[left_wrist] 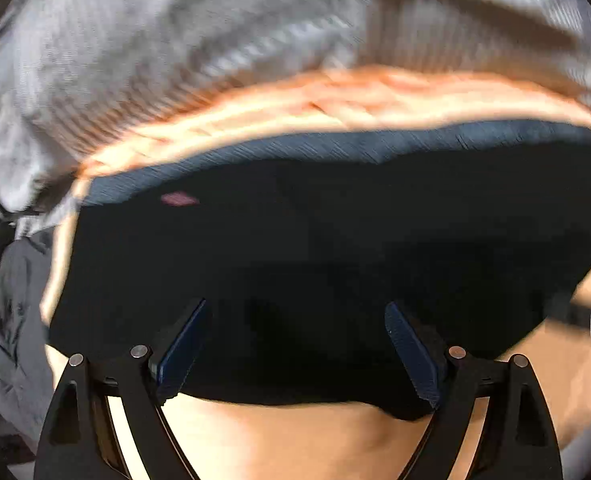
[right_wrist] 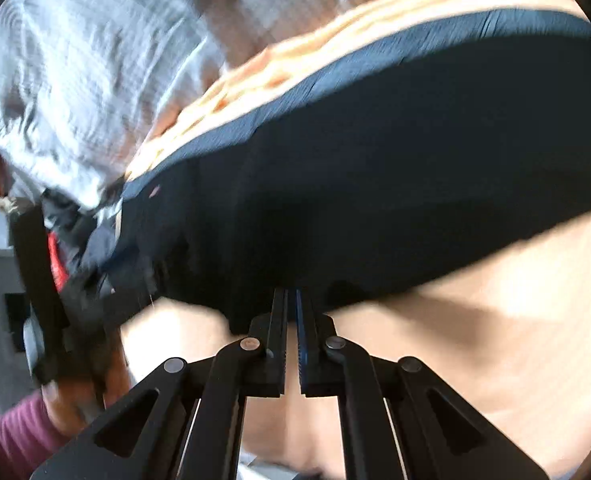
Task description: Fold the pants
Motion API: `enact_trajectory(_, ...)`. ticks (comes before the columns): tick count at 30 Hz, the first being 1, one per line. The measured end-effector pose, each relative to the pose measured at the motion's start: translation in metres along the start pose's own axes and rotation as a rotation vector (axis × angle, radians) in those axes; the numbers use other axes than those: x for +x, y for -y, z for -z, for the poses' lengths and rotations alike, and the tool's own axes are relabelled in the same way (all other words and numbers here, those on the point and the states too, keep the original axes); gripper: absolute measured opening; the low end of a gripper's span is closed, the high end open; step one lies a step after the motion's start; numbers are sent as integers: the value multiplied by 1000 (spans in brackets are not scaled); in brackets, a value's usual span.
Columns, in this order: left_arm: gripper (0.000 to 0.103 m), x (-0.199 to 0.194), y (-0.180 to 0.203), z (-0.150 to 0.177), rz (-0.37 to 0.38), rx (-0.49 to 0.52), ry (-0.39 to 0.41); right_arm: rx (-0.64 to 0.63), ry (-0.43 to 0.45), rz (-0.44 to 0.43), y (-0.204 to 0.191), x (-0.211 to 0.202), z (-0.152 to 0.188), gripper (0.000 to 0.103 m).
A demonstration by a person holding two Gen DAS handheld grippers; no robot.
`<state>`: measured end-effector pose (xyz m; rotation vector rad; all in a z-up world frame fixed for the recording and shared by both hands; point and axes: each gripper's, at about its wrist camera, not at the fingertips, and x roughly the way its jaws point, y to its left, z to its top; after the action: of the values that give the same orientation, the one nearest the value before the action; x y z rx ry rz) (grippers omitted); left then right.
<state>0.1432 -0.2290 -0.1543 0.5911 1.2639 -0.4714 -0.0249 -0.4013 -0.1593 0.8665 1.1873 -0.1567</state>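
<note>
Folding step: mid-fold, judged; dark pants (left_wrist: 315, 248) lying doubled on pale desk (left_wrist: 295, 440), near edge toward both cameras.
Left hand-held gripper (left_wrist: 295, 352): released, fingers spread wide above near edge of pants, gripping nothing.
Right hand-held gripper (right_wrist: 293, 344): clenched on near edge of pants, cloth pinched between pads.
Far side: grey striped fabric (left_wrist: 155, 40) bunched beyond pants; orange-toned strip between, too blurred to identify.
Image quality: motion blur in both views; exact layer count of pants unreadable.
Next move, judged: closing left on near edge level with right, then lifting both corners together and carrying them over toward far edge.
</note>
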Motion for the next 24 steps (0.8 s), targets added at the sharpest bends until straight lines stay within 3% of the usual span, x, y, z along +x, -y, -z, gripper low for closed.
enact_trajectory(2, 90, 19, 16, 11, -42, 35, -57, -6, -8, 76, 12, 5, -9, 5)
enact_trajectory(3, 91, 25, 18, 19, -57, 36, -43, 0, -26, 112, 21, 8, -9, 0)
enact_trajectory(4, 91, 23, 17, 25, -50, 32, 9, 35, -38, 83, 34, 10, -9, 0)
enact_trajectory(6, 91, 20, 17, 27, -47, 45, 16, 100, -30, 3, 51, 4, -5, 0)
enact_trajectory(10, 91, 17, 11, 22, -38, 23, -27, 84, -35, 5, 55, -6, 5, 0)
enact_trajectory(12, 91, 12, 11, 19, -43, 7, -62, 101, -47, 0, 56, -13, 9, 5)
enact_trajectory(16, 91, -5, 15, 17, -41, -25, -82, 84, -11, 30, 58, -36, 10, 6)
enact_trajectory(18, 91, -15, 26, 15, -28, -28, -79, 97, 7, 44, 68, -47, 11, 13)
enact_trajectory(21, 91, -29, 51, 5, 10, -27, -66, 131, 44, 75, 87, -66, 8, 23)
enact_trajectory(24, 91, -38, 90, -3, 46, -11, -44, 170, 81, 100, 110, -86, 3, 25)
